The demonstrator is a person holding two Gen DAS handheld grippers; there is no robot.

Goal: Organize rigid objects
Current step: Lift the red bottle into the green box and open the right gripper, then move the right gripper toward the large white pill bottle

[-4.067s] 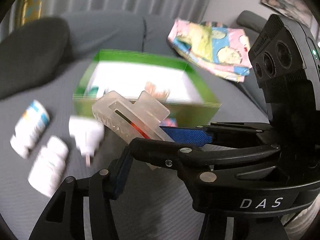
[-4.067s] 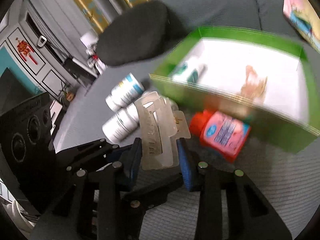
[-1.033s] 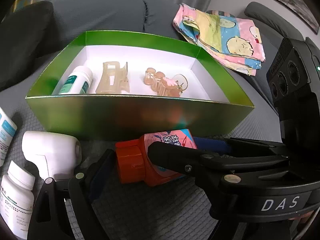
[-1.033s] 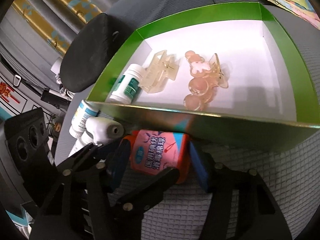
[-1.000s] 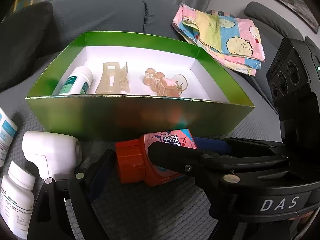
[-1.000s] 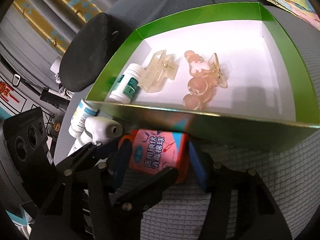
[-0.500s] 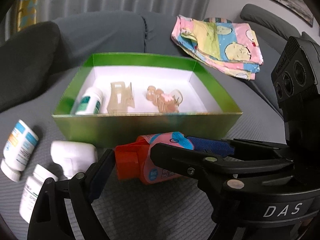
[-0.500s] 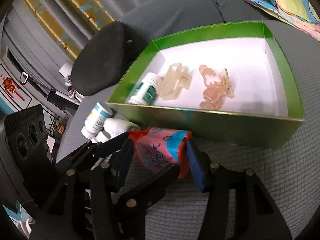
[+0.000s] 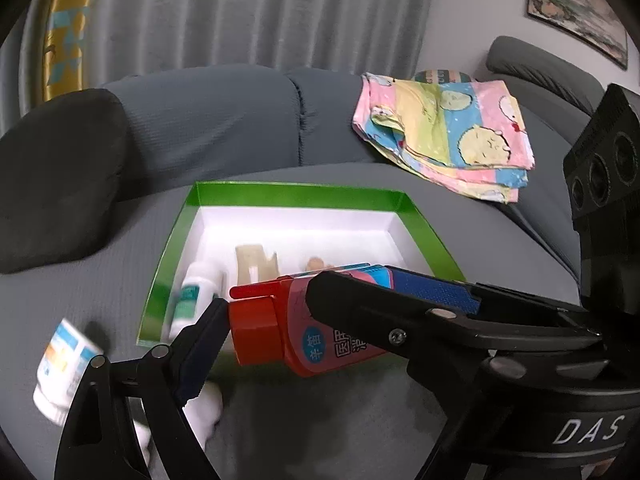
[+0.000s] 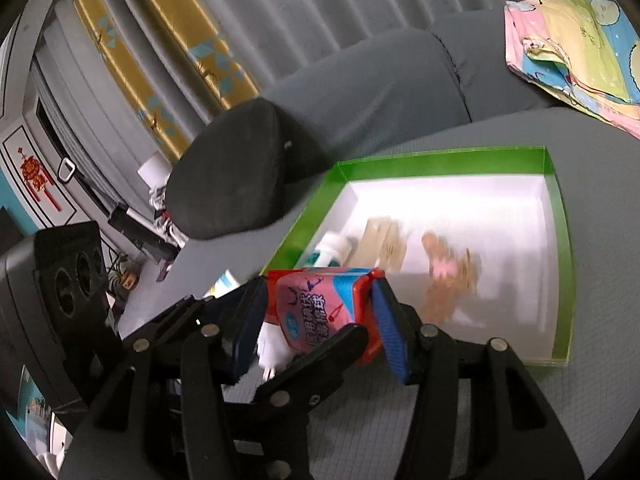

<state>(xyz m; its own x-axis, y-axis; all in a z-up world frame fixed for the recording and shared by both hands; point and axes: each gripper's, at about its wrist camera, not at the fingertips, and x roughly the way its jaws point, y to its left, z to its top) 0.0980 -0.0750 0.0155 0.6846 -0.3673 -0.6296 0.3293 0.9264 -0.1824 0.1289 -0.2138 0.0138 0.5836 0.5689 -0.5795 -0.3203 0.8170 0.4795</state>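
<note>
I am holding the red-capped bottle [image 9: 320, 336] in both tools at once: the left tool [image 9: 304, 312] is pinching it lengthwise, one blue pad against the cap and the other against its base, while the right tool [image 10: 320, 312] is clamping its pink-and-blue label [image 10: 316, 308] from the two sides. The bottle is hanging in the air, lying roughly level, over the near wall of the green box [image 9: 280, 192], which is sitting on the grey sofa seat [image 9: 360, 420]. Below my left tool, blurred, a white item [image 9: 206, 404] and a white bottle with a blue and orange label [image 9: 60, 364] are lying on the seat outside the box. Inside the box I am seeing a small white bottle with a teal label [image 9: 192, 292], a pale translucent hair claw [image 9: 254, 264] beside it, and a pinkish hair clip [image 10: 448, 276] further right. Behind the box a dark cushion [image 10: 236, 172] is leaning at the left, and a folded cartoon-print cloth [image 9: 448, 128] is lying on the sofa at the right.
</note>
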